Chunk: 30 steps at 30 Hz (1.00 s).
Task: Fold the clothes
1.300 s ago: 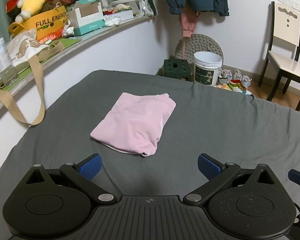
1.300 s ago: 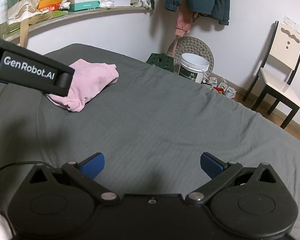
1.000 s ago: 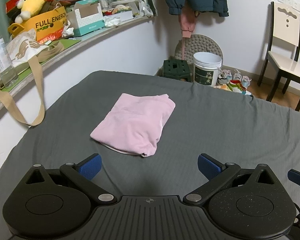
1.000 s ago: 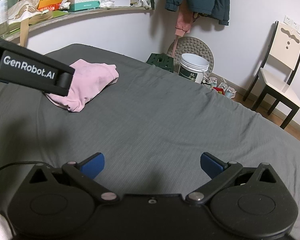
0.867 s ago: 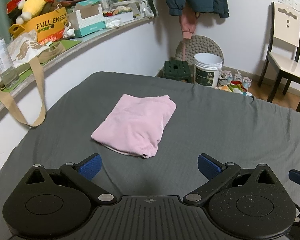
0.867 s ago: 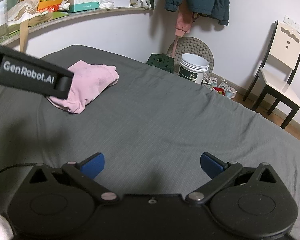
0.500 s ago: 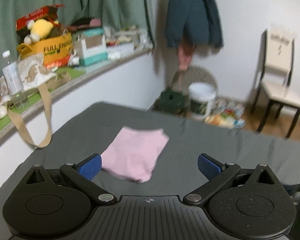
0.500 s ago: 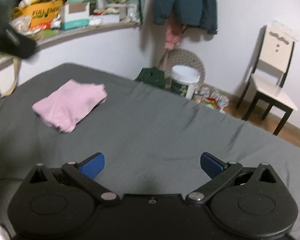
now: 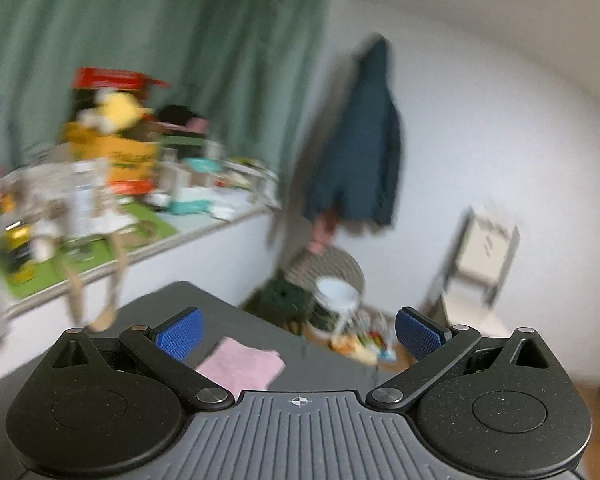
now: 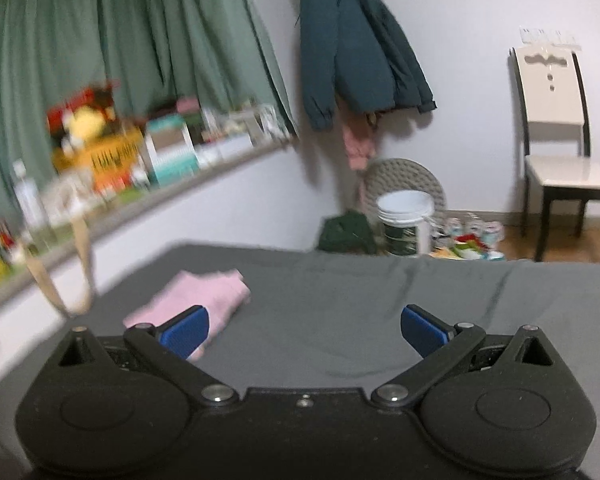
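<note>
I see the pink folded cloth (image 10: 198, 296) lying on the grey bed (image 10: 340, 304), near the shelf (image 10: 204, 172) side. My left gripper (image 9: 298, 332) and right gripper (image 10: 304, 328) both have their jaws wide apart, holding nothing. The yellow box (image 10: 112, 156) has writing too blurry to read.

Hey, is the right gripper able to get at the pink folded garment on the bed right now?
Probably yes: the right gripper is open, and only bare grey bed lies between it and the pink garment.
</note>
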{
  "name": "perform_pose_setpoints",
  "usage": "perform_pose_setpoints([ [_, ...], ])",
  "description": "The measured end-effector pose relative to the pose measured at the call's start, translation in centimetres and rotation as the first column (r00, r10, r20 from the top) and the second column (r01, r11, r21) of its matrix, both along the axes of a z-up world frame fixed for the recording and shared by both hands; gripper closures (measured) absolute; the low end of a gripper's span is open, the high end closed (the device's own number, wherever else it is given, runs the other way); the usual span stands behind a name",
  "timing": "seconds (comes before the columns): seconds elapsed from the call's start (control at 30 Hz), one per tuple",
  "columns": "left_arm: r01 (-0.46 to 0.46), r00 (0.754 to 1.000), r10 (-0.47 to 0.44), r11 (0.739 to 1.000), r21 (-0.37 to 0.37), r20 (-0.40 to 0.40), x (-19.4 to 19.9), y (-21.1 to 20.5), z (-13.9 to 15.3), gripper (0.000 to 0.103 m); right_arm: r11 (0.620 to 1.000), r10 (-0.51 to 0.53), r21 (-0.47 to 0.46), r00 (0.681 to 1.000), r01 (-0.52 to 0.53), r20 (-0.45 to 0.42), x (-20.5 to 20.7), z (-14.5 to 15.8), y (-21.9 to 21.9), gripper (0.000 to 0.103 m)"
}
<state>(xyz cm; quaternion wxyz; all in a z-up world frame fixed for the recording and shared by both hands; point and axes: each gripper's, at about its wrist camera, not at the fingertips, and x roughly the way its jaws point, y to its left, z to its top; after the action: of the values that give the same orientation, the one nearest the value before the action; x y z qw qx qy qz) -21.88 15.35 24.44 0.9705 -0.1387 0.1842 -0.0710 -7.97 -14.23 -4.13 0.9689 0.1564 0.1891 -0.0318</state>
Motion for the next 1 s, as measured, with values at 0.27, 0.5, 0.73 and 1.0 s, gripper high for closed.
perform_pose_setpoints([
  [0.27,-0.454,0.881,0.466,0.881,0.13,-0.08,-5.8,12.2,2.2,0.0,0.994,-0.093,-0.033,0.979,0.101,0.183,-2.2,0.2,-1.0,0.0],
  [0.5,-0.675,0.676,0.689,0.722,0.155,-0.262,-10.9,23.6,-4.5,0.0,0.997,-0.079,0.036,0.963,0.073,0.259,-2.9,-0.1,-0.6,0.0],
  [0.73,-0.858,0.363,0.776,0.494,0.139,-0.516,-14.1,33.5,-17.4,0.001,0.997,-0.017,0.079,0.968,-0.002,0.251,-3.1,-0.4,-0.9,0.0],
  [1.0,-0.931,0.121,0.843,0.28,0.235,-0.524,-24.7,34.7,-11.4,0.0,0.996,0.08,0.011,0.978,-0.084,0.194,-2.2,-0.3,1.7,0.0],
])
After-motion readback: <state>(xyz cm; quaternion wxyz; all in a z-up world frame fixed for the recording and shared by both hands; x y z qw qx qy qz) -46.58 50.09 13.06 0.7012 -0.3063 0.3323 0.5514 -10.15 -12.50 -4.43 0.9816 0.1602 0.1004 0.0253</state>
